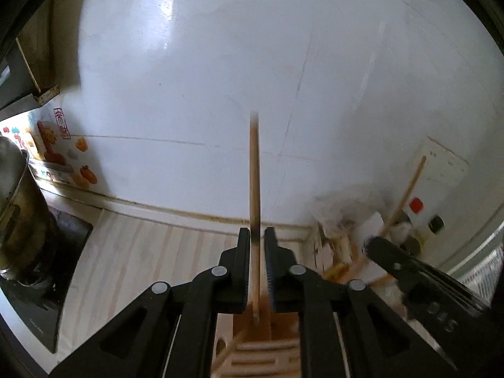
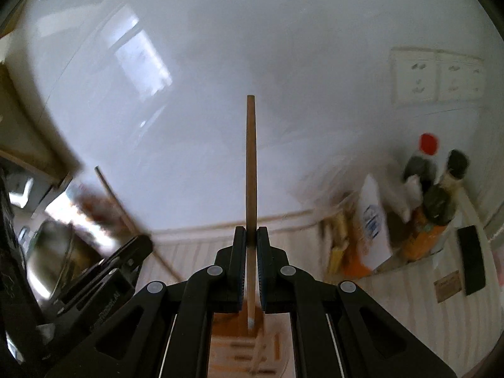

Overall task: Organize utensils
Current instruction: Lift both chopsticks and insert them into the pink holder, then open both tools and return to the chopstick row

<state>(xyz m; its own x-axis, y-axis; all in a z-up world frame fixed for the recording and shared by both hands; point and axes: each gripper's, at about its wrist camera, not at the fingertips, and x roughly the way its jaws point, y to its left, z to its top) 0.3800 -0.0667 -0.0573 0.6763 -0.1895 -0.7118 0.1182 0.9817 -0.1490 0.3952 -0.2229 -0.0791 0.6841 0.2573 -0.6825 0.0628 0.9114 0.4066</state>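
Observation:
My left gripper is shut on a wooden chopstick that stands upright between its pads, above a beige slotted utensil holder. My right gripper is shut on a second wooden chopstick, also upright, above the same slotted holder. The right gripper shows at the lower right of the left wrist view with its chopstick. The left gripper shows at the lower left of the right wrist view with its chopstick.
A white tiled wall fills the background. A steel pot sits on a black stove at left. Bottles and packets stand at right, below wall sockets. The countertop is pale striped wood.

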